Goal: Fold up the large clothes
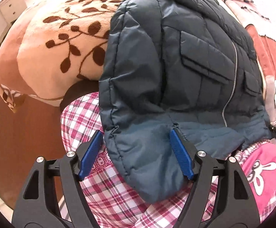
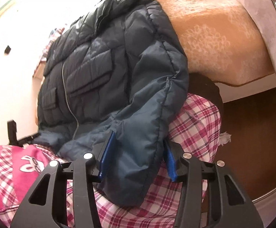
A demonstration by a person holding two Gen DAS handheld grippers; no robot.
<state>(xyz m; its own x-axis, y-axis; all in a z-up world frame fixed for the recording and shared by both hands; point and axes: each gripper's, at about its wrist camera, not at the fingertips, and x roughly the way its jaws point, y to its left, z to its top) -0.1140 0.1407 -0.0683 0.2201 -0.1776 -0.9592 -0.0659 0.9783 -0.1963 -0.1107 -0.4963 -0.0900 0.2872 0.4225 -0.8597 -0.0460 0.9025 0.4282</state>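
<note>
Both grippers point steeply down: the left gripper [image 1: 136, 153] stands wide (fingers [image 1: 181, 155] blue), the right gripper [image 2: 138, 158] narrower.

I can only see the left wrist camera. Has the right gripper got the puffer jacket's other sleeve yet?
Observer: Yes. The right gripper has that sleeve between its pads, and both pads lie against it.
Operator: Is that sleeve lying flat on the bed?
Observer: No. It hangs off the bed's edge over the person's plaid trousers.
Operator: Is there anything on the floor on that side?
Observer: A crumpled bit of white paper lies on the brown floor, beside the trouser leg.
</note>
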